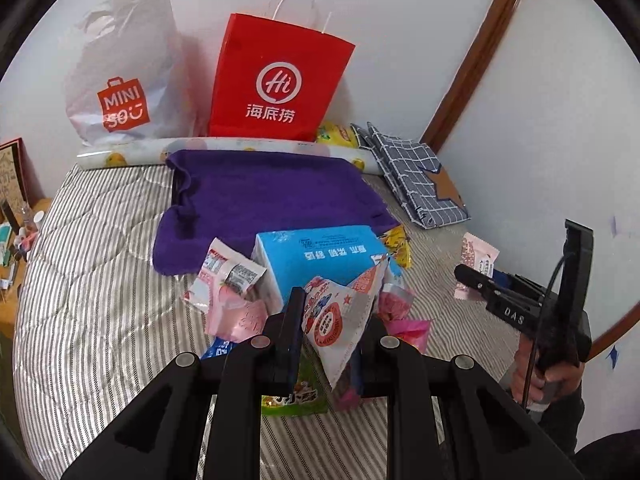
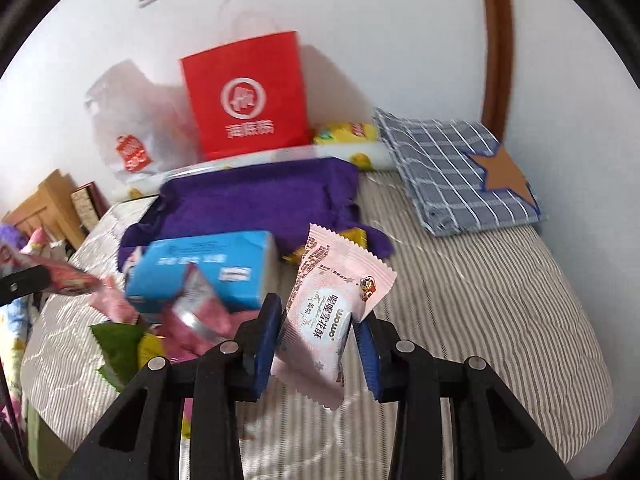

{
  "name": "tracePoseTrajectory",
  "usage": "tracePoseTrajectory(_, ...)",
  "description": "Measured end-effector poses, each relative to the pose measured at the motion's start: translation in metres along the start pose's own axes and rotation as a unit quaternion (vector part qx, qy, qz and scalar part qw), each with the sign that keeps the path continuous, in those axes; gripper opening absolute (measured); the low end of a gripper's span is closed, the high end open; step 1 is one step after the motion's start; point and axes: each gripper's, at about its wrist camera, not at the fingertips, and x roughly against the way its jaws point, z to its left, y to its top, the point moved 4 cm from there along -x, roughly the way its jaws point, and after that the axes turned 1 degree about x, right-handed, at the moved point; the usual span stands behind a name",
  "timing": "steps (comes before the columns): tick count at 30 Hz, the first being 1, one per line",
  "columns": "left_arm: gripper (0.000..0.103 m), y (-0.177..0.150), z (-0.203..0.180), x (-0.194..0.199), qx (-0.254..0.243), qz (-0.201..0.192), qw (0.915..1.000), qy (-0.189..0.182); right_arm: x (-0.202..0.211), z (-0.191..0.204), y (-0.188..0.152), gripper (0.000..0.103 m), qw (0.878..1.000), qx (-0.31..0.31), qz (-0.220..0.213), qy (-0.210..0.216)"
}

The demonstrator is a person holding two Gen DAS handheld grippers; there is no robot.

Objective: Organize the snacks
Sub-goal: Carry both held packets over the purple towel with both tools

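Pale pink snack packet (image 2: pixel 328 320), crimp-edged, clamped upright in right gripper (image 2: pixel 316 340).

One red paper bag (image 1: pixel 276 80), one white Miniso bag (image 1: pixel 128 72). One blue tissue pack (image 1: pixel 320 256), one purple towel (image 1: pixel 264 196), one plaid cloth (image 2: pixel 452 164).

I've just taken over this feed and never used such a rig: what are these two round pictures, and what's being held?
No robot here: a person holds a two-finger tool in each hand, each carrying a fisheye camera looking along its jaws. In the left wrist view, the left gripper pinches a silver-and-red snack packet. In the right wrist view, the right gripper holds a pink snack packet. Below is a striped mattress with a blue tissue pack, purple towel and red paper bag.
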Motion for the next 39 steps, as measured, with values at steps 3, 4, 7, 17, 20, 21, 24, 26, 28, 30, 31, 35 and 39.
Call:
tracePoseTrajectory(3, 0.020, 0.007, 0.001, -0.001, 0.005, 0.001, 1.0000, -0.006, 0.003, 0.016, 0.007, 0.035, 1.000, 0.018, -0.008, 0.012)
tracePoseTrajectory(4, 0.020, 0.009, 0.001, -0.001, 0.006, 0.000, 1.0000, -0.006, 0.003, 0.021, 0.010, 0.035, 1.000, 0.023, -0.010, 0.015)
tracePoseTrajectory(7, 0.020, 0.016, 0.000, -0.001, 0.005, -0.001, 1.0000, -0.007, 0.004, 0.033, 0.017, 0.035, 0.999, 0.035, -0.016, 0.022)
tracePoseTrajectory(17, 0.020, 0.045, 0.002, -0.004, 0.006, -0.012, 0.9999, -0.006, 0.000, 0.053, 0.050, 0.035, 0.998, 0.042, -0.038, 0.038)
tracePoseTrajectory(20, 0.020, 0.056, 0.005, -0.009, 0.010, -0.012, 0.9999, -0.005, -0.004, 0.054, 0.064, 0.035, 0.998, 0.040, -0.041, 0.037)
tracePoseTrajectory(21, 0.020, 0.059, 0.006, -0.010, 0.011, -0.012, 0.9998, -0.004, -0.006, 0.054, 0.069, 0.035, 0.998, 0.038, -0.041, 0.039)
tracePoseTrajectory(24, 0.020, 0.072, 0.008, -0.017, 0.013, -0.014, 0.9998, -0.001, -0.014, 0.051, 0.085, 0.035, 0.998, 0.032, -0.043, 0.041)
tracePoseTrajectory(26, 0.020, 0.082, 0.010, -0.024, 0.012, -0.014, 0.9998, 0.003, -0.020, 0.048, 0.096, 0.035, 0.998, 0.032, -0.046, 0.036)
tracePoseTrajectory(28, 0.020, 0.090, 0.012, -0.030, 0.010, -0.013, 0.9998, 0.006, -0.030, 0.046, 0.107, 0.035, 0.998, 0.032, -0.047, 0.035)
tracePoseTrajectory(30, 0.020, 0.099, 0.015, -0.038, 0.009, -0.011, 0.9999, 0.008, -0.039, 0.043, 0.116, 0.035, 0.998, 0.033, -0.046, 0.033)
tracePoseTrajectory(31, 0.020, 0.103, 0.016, -0.042, 0.008, -0.010, 0.9999, 0.010, -0.043, 0.042, 0.121, 0.035, 0.998, 0.034, -0.045, 0.032)
tracePoseTrajectory(35, 0.020, 0.123, 0.022, -0.059, 0.002, -0.006, 0.9999, 0.015, -0.062, 0.040, 0.141, 0.035, 0.998, 0.042, -0.047, 0.030)
tracePoseTrajectory(39, 0.020, 0.141, 0.028, -0.073, -0.005, -0.006, 0.9997, 0.024, -0.082, 0.038, 0.157, 0.035, 0.998, 0.042, -0.041, 0.038)
